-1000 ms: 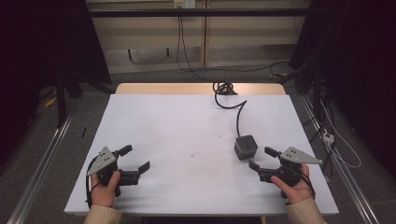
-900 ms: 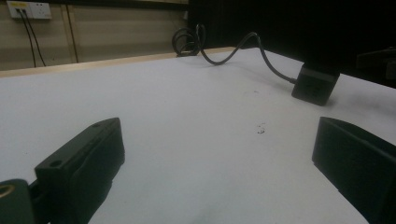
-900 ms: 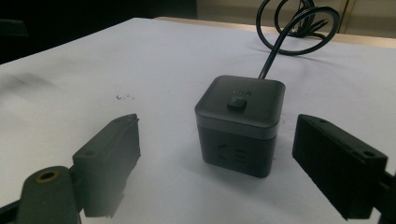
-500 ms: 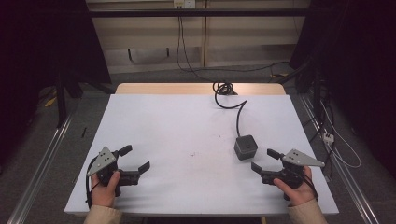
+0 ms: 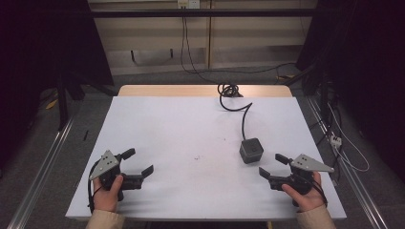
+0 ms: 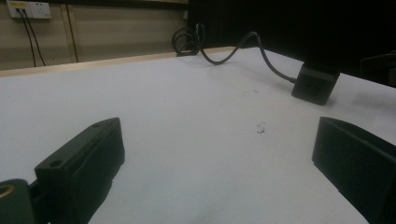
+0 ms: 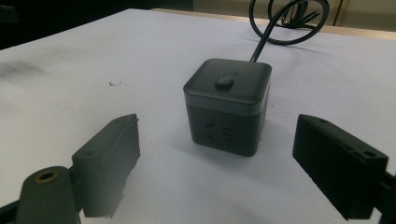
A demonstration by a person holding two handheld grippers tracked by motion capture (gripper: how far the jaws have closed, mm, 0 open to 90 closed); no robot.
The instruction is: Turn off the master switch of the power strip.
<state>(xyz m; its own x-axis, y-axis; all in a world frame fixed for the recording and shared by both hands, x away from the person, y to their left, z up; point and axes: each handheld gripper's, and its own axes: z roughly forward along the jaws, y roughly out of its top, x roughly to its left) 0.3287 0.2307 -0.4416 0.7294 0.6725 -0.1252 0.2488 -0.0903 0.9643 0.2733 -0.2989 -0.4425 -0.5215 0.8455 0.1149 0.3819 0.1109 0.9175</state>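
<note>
Just ahead of your right gripper [image 5: 273,167], between the lines of its two spread jaws but not yet touched by them, stands the dark grey cube-shaped plastic power socket [image 7: 228,105], upright on the white table top [image 5: 191,138]. You hold that claw wide open and empty, low over the table, aimed at the cube's front face. Its thick black cable [image 5: 244,114] runs away from the cube's far side, beyond your claw, to a coil near the table's far edge. Your left gripper [image 5: 135,164] sits well apart from the cube, off to the far side of your right claw, its jaws likewise open and gripping nothing; from it the cube [image 6: 315,84] shows far ahead and to one side. By my reading you are at the approach step, with the grasp not yet made. The next move calls for easing the right claw forward until the jaws flank the cube's side walls, then closing squarely. A small raised button [image 7: 224,83] sits on the cube's top; faint lettering beside it is too blurred to read, and no brand can be made out.
</note>
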